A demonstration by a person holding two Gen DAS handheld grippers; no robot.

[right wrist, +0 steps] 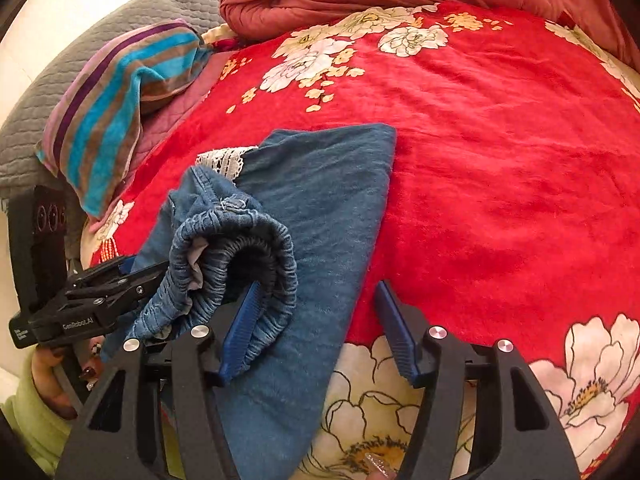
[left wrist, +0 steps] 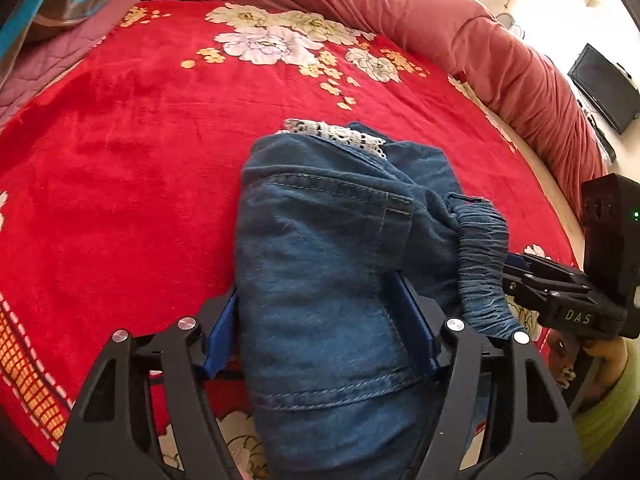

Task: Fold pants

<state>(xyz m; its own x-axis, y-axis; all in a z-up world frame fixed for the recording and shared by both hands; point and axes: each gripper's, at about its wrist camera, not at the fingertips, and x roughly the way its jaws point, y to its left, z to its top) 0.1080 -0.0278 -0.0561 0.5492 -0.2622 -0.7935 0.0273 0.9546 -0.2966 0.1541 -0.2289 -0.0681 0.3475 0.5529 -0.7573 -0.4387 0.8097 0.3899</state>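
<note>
**Both grippers at the jeans on the red bed**

Largest first: red floral blanket [left wrist: 120, 160] fills both views, its edges cut off by the fisheye rim. Salmon quilt [left wrist: 440, 20] bunched at the far side; striped towel [right wrist: 104, 120] in the corner, partly out of frame.

Blue denim pants [left wrist: 320, 260] lie folded mid-blanket, white lace trim [left wrist: 340, 134] poking out at the far end, elastic waistband [right wrist: 240, 248] rumpled and curled up. I can't see how many layers are stacked underneath.

My left gripper [left wrist: 320, 316] straddles the denim bundle, which fills the gap; can't tell if the pads press. My right gripper [right wrist: 320, 328] stands half-wide, left pad tucked under the waistband loop, right pad [right wrist: 396, 328] clear of the cloth.
</note>
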